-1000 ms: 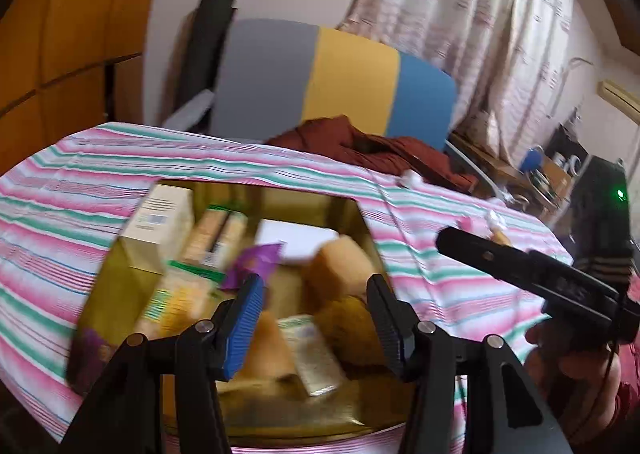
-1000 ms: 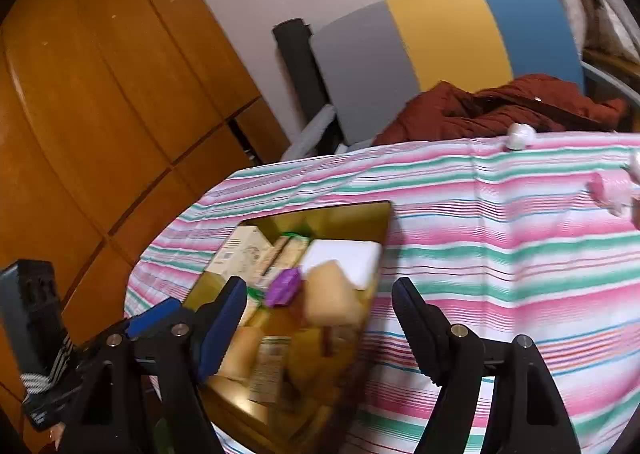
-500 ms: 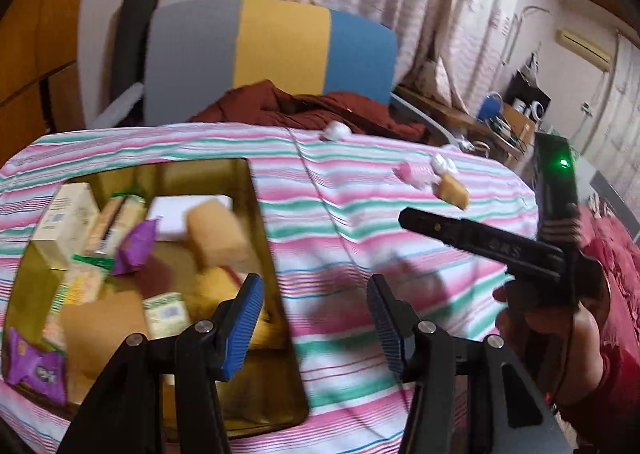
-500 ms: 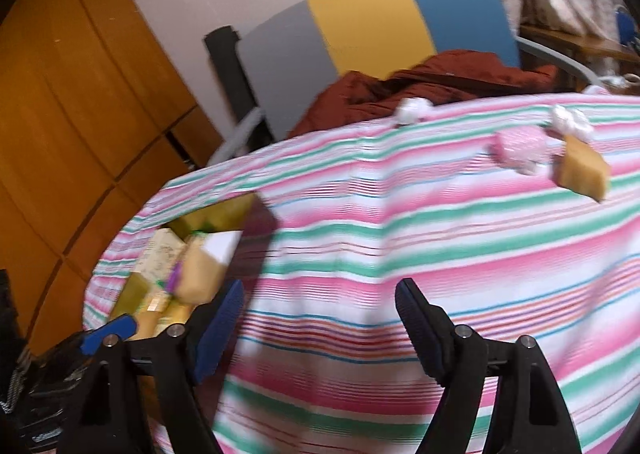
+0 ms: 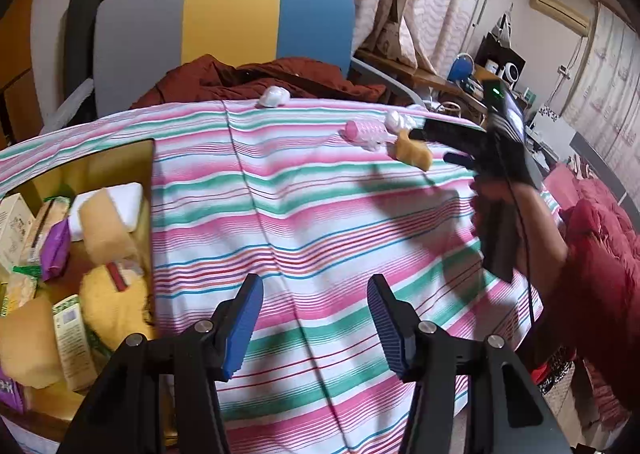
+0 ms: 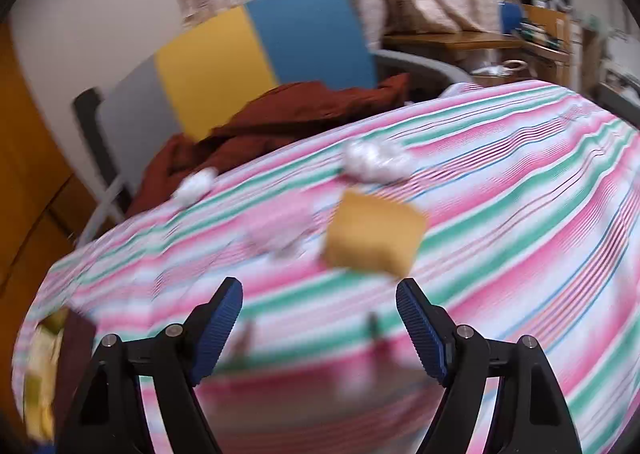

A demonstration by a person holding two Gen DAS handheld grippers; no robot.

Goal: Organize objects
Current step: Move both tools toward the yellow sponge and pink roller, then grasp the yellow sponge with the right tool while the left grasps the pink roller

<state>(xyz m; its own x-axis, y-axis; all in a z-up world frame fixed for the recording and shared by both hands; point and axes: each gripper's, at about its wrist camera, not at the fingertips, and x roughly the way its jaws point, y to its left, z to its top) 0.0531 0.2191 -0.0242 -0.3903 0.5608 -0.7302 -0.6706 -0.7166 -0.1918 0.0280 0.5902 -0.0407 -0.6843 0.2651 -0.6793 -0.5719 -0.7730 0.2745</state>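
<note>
A gold box [image 5: 100, 164] at the table's left holds several snack packets and yellow sponges. On the striped tablecloth [image 5: 304, 222] far right lie a yellow sponge [image 5: 414, 152], a pink packet [image 5: 365, 132] and two white wrapped items [image 5: 274, 96] [image 5: 398, 120]. My left gripper [image 5: 316, 320] is open and empty above the cloth, right of the box. My right gripper [image 6: 320, 328] is open and empty, just short of the yellow sponge [image 6: 374, 240], with the pink packet [image 6: 280, 224] to its left; this view is blurred. It also shows in the left wrist view [image 5: 440, 142].
A grey, yellow and blue chair [image 5: 224, 26] with a dark red garment [image 5: 256, 80] stands behind the table. A cluttered desk [image 5: 472, 82] is at the far right. The table's edge curves near the right hand.
Both grippers have swung right, away from the box. My right gripper has moved across the cloth close to the yellow sponge. Both stay open.
</note>
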